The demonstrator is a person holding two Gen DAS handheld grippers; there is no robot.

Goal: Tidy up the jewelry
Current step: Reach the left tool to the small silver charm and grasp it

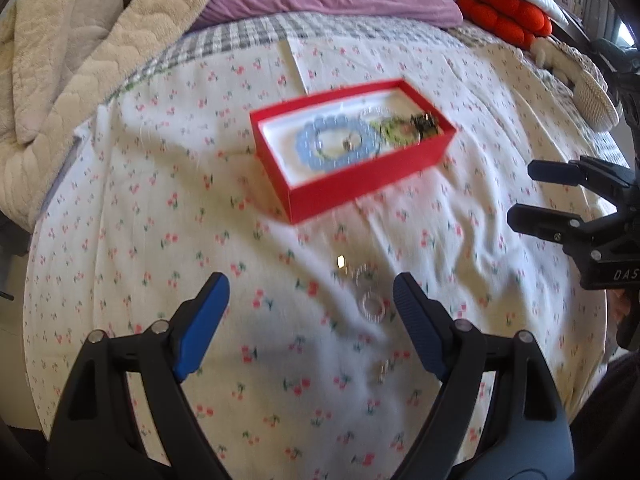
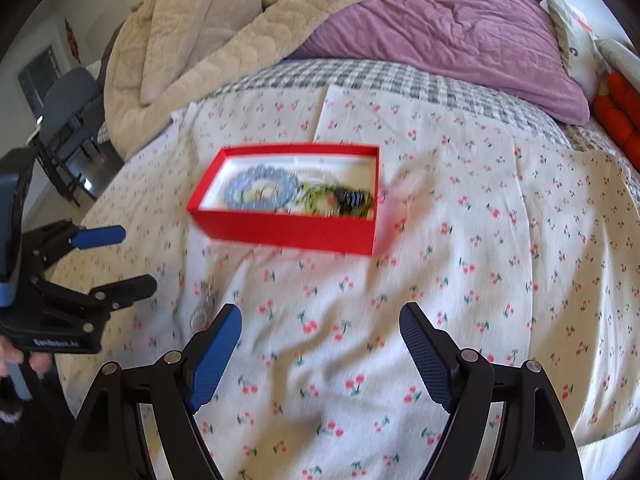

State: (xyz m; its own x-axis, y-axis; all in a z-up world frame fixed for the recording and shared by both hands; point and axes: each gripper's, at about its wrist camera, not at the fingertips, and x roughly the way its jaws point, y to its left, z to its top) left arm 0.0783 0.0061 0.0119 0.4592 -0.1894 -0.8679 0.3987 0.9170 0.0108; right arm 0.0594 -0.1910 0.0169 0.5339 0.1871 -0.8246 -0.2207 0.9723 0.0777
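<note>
A red box [image 1: 362, 184] [image 2: 280, 234] sits on the cherry-print sheet. It holds a blue bead bracelet [image 1: 336, 142] [image 2: 260, 192], a green piece [image 1: 394, 132] and a dark piece [image 2: 354, 200]. A clear bead bracelet with a small charm [image 1: 370, 300] lies on the sheet between my left gripper's [image 1: 312, 292] open fingers; it also shows in the right wrist view [image 2: 202, 312]. A small ring-like piece [image 1: 382, 372] lies nearer. My right gripper [image 2: 320, 320] is open and empty over bare sheet, right of the left gripper [image 2: 116, 256].
A beige blanket [image 2: 192, 32] and a purple pillow [image 2: 440, 20] lie at the far side of the bed. Orange plush items [image 1: 500, 12] and a knitted white item [image 1: 592, 96] lie at the right. A chair [image 2: 68, 116] stands left of the bed.
</note>
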